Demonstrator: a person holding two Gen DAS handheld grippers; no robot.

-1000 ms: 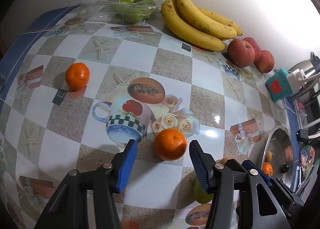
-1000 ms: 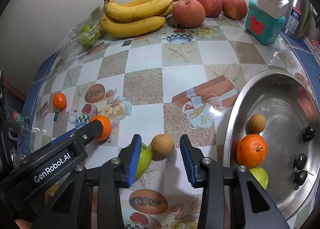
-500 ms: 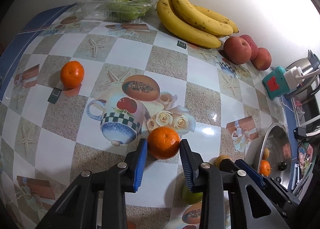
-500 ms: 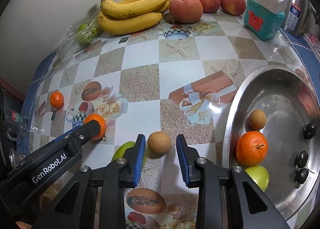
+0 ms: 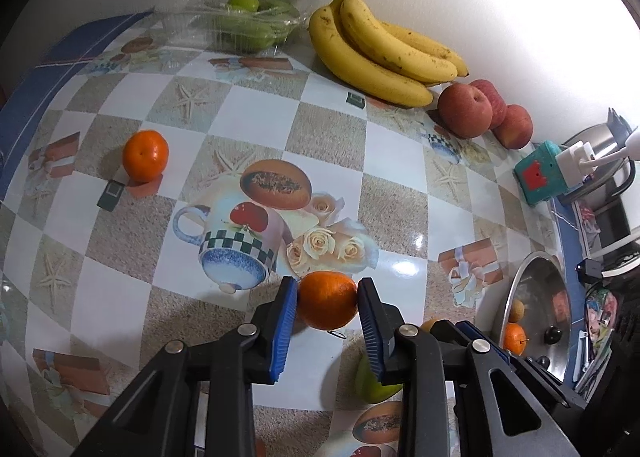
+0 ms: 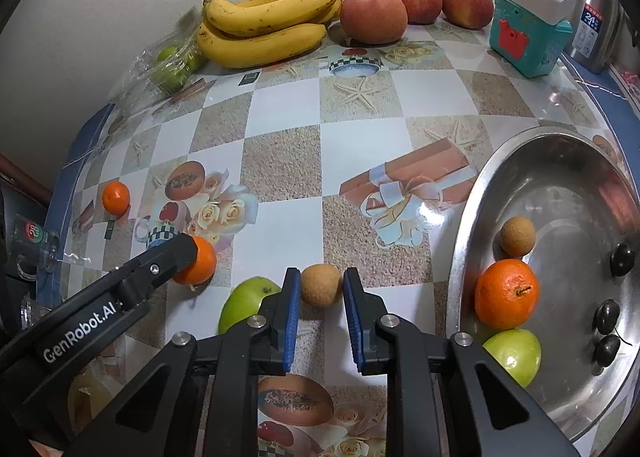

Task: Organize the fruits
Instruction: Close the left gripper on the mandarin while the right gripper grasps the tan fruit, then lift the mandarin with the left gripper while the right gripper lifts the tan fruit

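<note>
My left gripper [image 5: 327,299] is shut on an orange tangerine [image 5: 327,300] low over the tablecloth; it also shows in the right wrist view [image 6: 198,261]. My right gripper [image 6: 319,287] is shut on a small brown longan [image 6: 321,284]. A green fruit [image 6: 248,303] lies just left of the right gripper. A second tangerine [image 5: 145,155] sits at the left. The steel bowl [image 6: 472,193] at the right holds a tangerine [image 6: 506,294], a longan [image 6: 517,236], a green fruit [image 6: 514,355] and dark small fruits [image 6: 606,313].
Bananas [image 5: 380,53], red apples [image 5: 466,110] and a clear box of green fruit [image 5: 244,23] line the back wall. A teal power adapter [image 6: 526,35] and a steel kettle [image 6: 596,25] stand at the back right. The table's blue edge [image 5: 60,53] is at the left.
Both grippers have closed: the left one onto the tangerine, the right one onto the longan. Both have also edged forward over the table.
</note>
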